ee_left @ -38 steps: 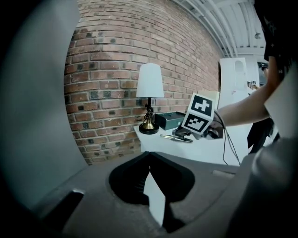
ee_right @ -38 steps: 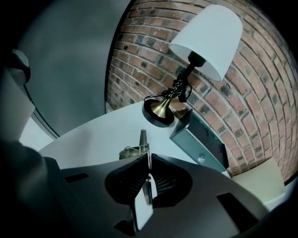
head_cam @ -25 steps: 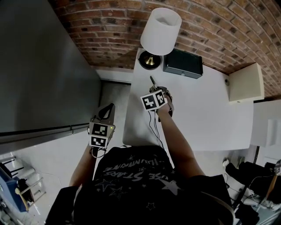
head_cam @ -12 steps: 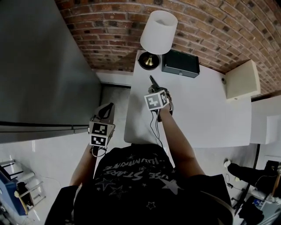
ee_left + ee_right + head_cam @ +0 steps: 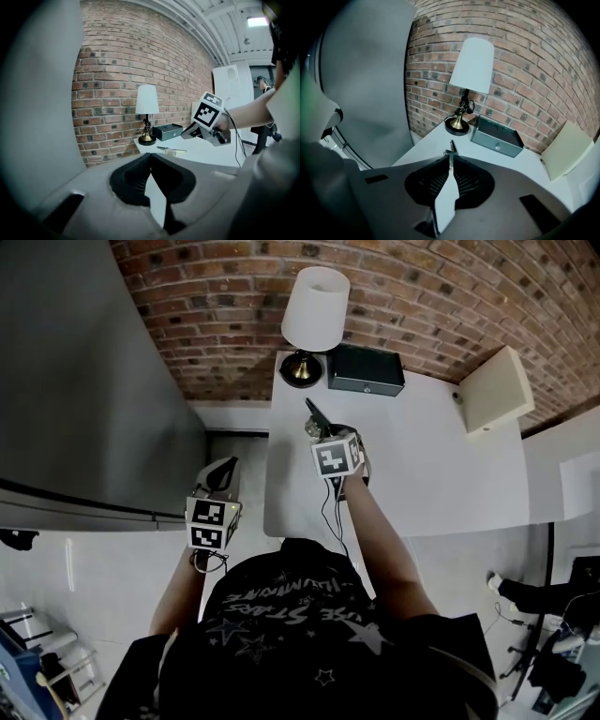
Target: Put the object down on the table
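Over the left part of the white bench (image 5: 431, 474), the right tool (image 5: 323, 432) is held out with its marker cube facing up. Its jaws are closed together at the tips, pinching a thin dark object (image 5: 311, 412) that sticks out beyond them toward the brick wall (image 5: 216, 324). From the left tool's view the object sits level and low over the bench top, with a small pale piece under it. Whether it touches the surface cannot be made out.

Off the bench's left edge, above the pale floor (image 5: 122, 568), the left tool (image 5: 223, 474) is held with its jaws meeting at the tips and nothing between them.

At the back of the bench a lamp (image 5: 314, 306) with a white shade and brass base stands against the wall. A dark box (image 5: 366, 369) sits just beside it to the right. A cream panel (image 5: 492, 390) rests at the bench's far right corner
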`<state>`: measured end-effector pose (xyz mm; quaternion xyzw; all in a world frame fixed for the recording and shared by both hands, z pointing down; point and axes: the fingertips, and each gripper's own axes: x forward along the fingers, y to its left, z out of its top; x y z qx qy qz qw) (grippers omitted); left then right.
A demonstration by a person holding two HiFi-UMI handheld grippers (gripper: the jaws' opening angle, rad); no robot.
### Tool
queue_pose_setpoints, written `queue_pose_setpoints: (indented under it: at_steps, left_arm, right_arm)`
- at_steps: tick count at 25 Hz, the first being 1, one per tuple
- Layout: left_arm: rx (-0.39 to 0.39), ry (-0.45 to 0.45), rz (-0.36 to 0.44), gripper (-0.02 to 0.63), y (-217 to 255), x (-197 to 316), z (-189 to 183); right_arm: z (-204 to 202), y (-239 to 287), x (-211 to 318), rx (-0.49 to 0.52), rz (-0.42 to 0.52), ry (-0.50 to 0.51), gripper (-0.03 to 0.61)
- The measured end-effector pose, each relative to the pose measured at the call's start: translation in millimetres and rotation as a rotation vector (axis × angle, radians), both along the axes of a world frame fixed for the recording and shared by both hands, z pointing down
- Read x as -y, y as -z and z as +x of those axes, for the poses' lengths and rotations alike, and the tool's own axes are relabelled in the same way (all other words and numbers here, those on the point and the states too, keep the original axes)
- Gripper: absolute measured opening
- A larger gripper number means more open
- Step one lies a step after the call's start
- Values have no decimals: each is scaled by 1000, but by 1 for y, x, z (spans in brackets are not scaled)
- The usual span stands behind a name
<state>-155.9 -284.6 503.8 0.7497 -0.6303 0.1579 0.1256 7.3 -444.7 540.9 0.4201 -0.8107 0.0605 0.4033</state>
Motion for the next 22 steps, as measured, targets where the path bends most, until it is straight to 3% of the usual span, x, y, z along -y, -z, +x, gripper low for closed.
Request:
queue_pose_setpoints:
  at_steps: [11,22]
  left_arm:
    - [-31,-67,40,20,13,-57,17]
    - [-57,-198,45,20,0,-116,37]
  right_arm:
    - [25,32,-69,91,23,-93,3]
    - [71,64,-172,241,138,-239,2]
